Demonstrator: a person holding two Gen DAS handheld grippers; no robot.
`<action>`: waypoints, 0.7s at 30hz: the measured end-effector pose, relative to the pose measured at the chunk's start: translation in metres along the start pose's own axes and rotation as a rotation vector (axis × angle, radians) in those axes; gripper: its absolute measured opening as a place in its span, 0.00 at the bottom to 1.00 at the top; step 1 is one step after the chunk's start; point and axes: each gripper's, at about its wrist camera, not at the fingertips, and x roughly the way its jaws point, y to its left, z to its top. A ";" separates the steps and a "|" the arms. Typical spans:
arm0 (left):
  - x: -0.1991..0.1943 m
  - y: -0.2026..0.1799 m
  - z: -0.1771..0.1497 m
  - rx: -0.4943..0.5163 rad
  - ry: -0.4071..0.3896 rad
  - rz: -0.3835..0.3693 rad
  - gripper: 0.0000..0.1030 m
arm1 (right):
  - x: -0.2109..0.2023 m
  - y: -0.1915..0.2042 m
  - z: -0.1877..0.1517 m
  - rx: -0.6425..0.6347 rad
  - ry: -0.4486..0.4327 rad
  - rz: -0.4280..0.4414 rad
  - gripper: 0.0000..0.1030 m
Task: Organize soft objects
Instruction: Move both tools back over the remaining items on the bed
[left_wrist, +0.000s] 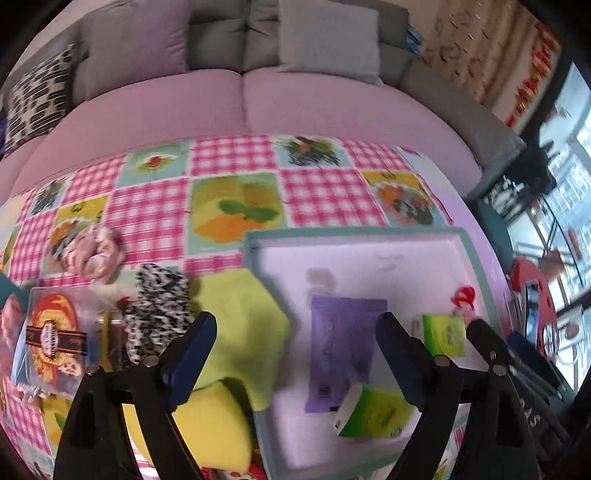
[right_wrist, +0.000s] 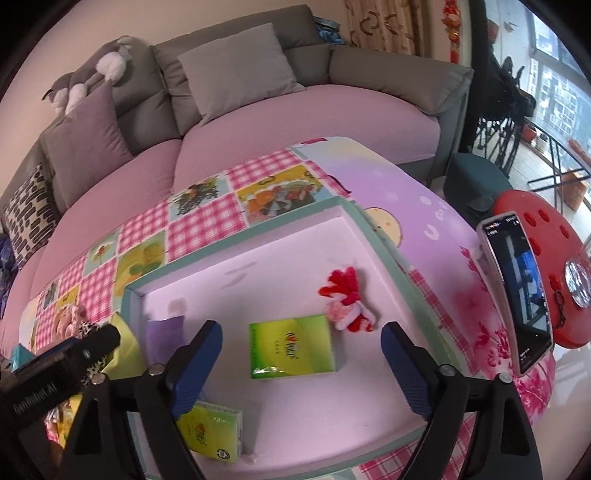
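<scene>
**A:** Nearest first, what do you have?

**B:** Left gripper (left_wrist: 295, 354), fingers spread wide, nothing between them. Right gripper (right_wrist: 301, 363), same: wide apart and holding nothing. Both hang over the tray (right_wrist: 236, 236), pointing down into it.

**A:** And in the tray?

**B:** One green tissue pack (right_wrist: 212, 430) at the near edge, by the right gripper's left finger. A second green tissue pack (right_wrist: 293, 345) lies flat mid-tray, below the right gripper's gap. A purple packet (left_wrist: 341, 350) lies towards the left wall. Just beyond the second pack, a red and pink plush trinket (right_wrist: 347, 301). All loose on the tray floor; I'd judge these are sorted.

**A:** Outside it?

**B:** Against the tray's left wall, a yellow-green cloth (left_wrist: 240, 325), one corner lapping the rim. Beside that, a black-and-white scrunchie (left_wrist: 159, 310), then a pinkish scrunchie (left_wrist: 90, 254) further back. A snack packet (left_wrist: 55, 343) at the far left. These look still to be gathered, hence the open fingers.

**A:** Farther?

**B:** The checked tablecloth (left_wrist: 229, 155), a phone (right_wrist: 517, 295) propped at the right, then the sofa (right_wrist: 369, 107) with cushions.
</scene>
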 end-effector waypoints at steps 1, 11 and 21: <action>-0.002 0.004 0.000 -0.011 -0.009 0.004 0.86 | 0.000 0.003 -0.001 -0.006 -0.002 0.005 0.99; -0.025 0.049 -0.010 -0.099 -0.139 0.087 0.87 | -0.008 0.030 -0.009 -0.050 -0.038 0.060 1.00; -0.054 0.090 -0.036 -0.201 -0.166 0.015 0.87 | -0.021 0.063 -0.027 -0.110 -0.054 0.126 1.00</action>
